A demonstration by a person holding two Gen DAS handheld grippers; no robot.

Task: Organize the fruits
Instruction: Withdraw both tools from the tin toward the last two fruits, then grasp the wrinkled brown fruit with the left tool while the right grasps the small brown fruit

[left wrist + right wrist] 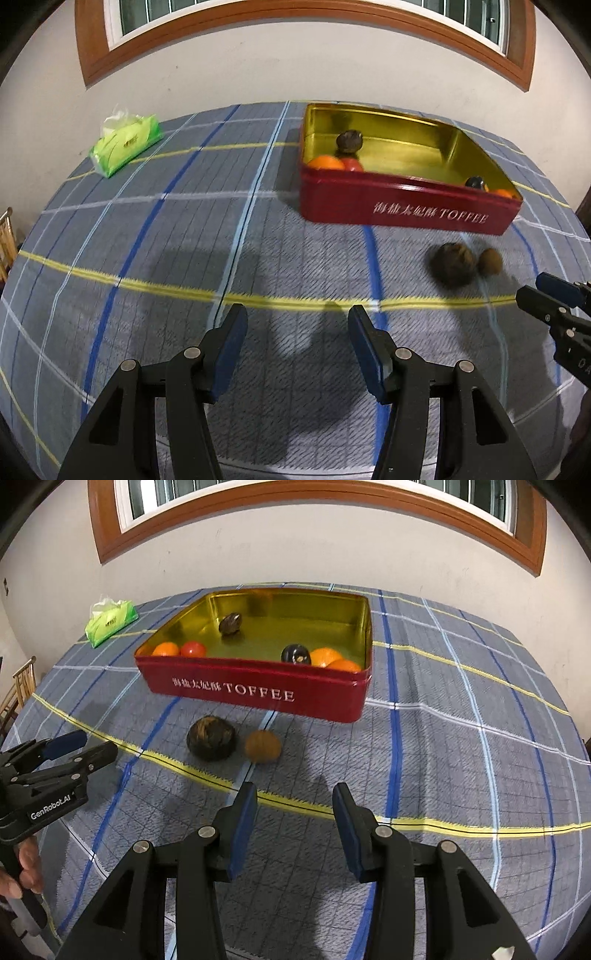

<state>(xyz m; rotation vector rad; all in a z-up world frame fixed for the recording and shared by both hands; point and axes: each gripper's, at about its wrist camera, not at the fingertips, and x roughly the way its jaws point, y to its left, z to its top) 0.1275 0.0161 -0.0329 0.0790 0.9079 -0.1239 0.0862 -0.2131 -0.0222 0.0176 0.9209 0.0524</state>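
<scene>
A red toffee tin with a gold inside stands on the plaid cloth and holds oranges, a red fruit and two dark fruits. In front of the tin lie a large dark round fruit and a smaller brown one. My right gripper hangs open just short of them, nothing between its fingers. Off to their left, my left gripper is also open and empty.
A green tissue pack lies at the table's far left near the wall. A wooden chair stands past the left edge. A hand grips the left tool's handle.
</scene>
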